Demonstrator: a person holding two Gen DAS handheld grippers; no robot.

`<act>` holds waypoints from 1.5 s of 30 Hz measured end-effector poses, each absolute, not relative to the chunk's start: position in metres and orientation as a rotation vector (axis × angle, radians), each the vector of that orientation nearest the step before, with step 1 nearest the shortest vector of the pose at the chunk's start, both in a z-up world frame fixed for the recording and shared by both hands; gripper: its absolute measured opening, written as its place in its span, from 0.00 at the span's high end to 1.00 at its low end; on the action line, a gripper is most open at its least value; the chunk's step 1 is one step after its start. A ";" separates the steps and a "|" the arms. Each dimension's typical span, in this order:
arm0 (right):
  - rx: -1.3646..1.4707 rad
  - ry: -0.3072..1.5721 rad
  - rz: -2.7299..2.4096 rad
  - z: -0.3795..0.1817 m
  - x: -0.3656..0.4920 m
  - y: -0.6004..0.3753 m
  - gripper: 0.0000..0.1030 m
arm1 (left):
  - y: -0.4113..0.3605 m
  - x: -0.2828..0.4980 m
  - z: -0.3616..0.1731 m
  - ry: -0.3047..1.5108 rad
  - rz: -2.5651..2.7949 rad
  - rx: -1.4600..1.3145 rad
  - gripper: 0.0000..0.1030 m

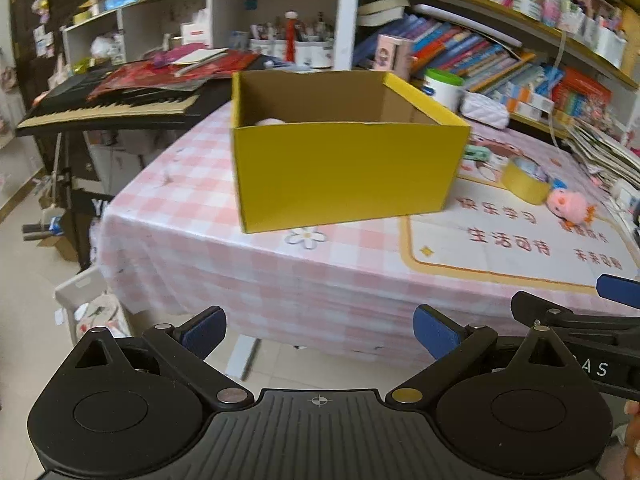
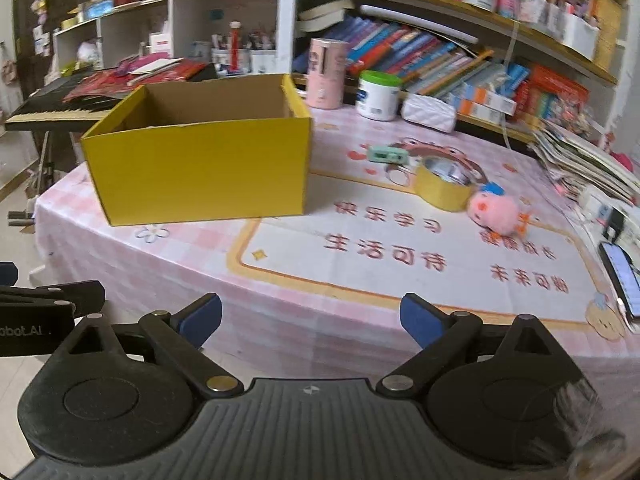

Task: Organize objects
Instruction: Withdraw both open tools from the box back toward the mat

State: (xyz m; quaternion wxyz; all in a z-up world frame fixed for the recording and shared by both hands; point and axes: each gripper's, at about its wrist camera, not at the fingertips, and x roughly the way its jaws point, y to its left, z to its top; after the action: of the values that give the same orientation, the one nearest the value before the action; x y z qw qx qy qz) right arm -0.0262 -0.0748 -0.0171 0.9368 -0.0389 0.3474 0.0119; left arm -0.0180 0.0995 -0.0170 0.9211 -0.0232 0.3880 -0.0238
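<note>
Holding both tools off the near edge of the table, you have the left gripper (image 1: 320, 330) spread wide with nothing between its blue-padded fingers (image 1: 204, 332), and the right gripper (image 2: 311, 320) equally wide and empty. Your two tools sit side by side, each showing at the edge of the other's view.

Ahead of you lies the pink-and-white checked tablecloth (image 2: 120, 264), with a printed mat bearing red characters (image 2: 400, 256) on its right part. On the cloth's left part stands the open yellow cardboard box (image 1: 344, 172); from the left wrist view you can see something pale and rounded (image 1: 270, 122) low inside it, too hidden to name.

To the right of the box, well apart from it, you have the yellow tape roll (image 2: 442, 190) touching the pink plush pig toy (image 2: 496, 210). Behind the roll lies a small mint-green rectangular item (image 2: 387, 155). Farther back stand a pink cylindrical tin (image 2: 326, 74) and a white tub with a green lid (image 2: 378, 96).
</note>
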 end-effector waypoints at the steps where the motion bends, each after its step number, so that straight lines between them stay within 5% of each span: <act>1: -0.076 0.711 0.013 -0.018 -0.028 -0.078 0.06 | 0.095 -0.017 -0.017 0.798 -0.060 -0.045 0.02; 23: 0.017 0.719 -0.251 -0.018 -0.045 -0.168 0.06 | 0.001 0.013 -0.016 0.793 -0.297 0.048 0.02; 45: -0.016 0.736 -0.172 -0.014 0.038 -0.251 0.06 | -0.072 0.080 -0.015 0.796 -0.197 0.009 0.02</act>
State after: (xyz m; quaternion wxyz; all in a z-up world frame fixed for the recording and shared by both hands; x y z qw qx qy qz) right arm 0.0382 -0.2511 -0.0141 0.9294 -0.0080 0.3593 -0.0839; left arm 0.0799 -0.0724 -0.0154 0.9170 0.0043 0.3872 -0.0956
